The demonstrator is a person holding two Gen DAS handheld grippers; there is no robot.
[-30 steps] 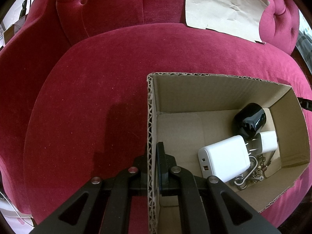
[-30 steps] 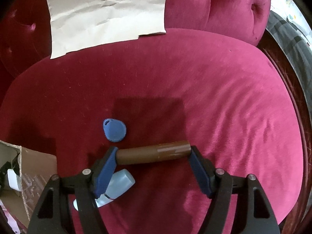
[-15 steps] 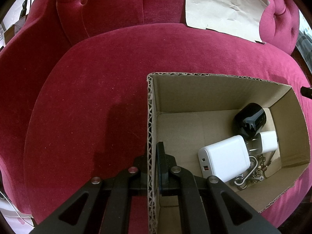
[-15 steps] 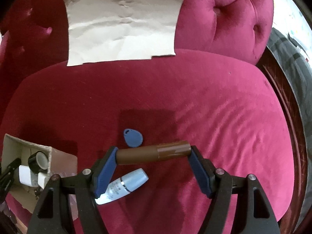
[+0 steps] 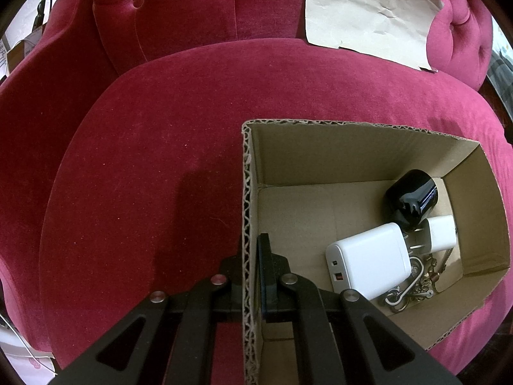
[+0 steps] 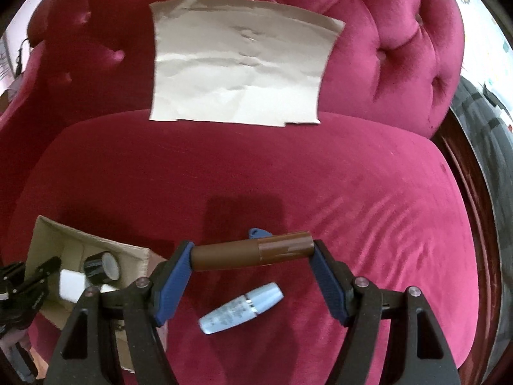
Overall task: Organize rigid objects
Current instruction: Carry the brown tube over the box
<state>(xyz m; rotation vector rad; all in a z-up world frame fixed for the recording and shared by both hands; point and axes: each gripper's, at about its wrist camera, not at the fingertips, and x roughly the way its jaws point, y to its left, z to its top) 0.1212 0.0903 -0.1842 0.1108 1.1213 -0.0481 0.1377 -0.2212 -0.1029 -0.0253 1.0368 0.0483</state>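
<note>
My right gripper [image 6: 251, 255] is shut on a brown tube [image 6: 253, 255], held end to end above the red sofa seat. Below it lie a pale blue bottle [image 6: 241, 308] and a blue key fob [image 6: 259, 233], mostly hidden behind the tube. My left gripper [image 5: 251, 250] is shut on the left wall of an open cardboard box [image 5: 247, 192], which also shows in the right wrist view [image 6: 48, 234]. Inside the box lie a white charger [image 5: 368, 261], a black round object [image 5: 412, 197], a small white plug [image 5: 441, 232] and metal keys [image 5: 413, 285].
The red velvet sofa seat [image 6: 288, 176] carries everything. A creased sheet of brown paper [image 6: 240, 64] leans on the tufted backrest and shows in the left wrist view [image 5: 368, 12] too. The seat's right edge drops to a dark floor [image 6: 481, 192].
My right gripper has lifted the brown tube up and back from the seat, so the bottle, fob and box now look smaller and farther. My left gripper has not moved.
</note>
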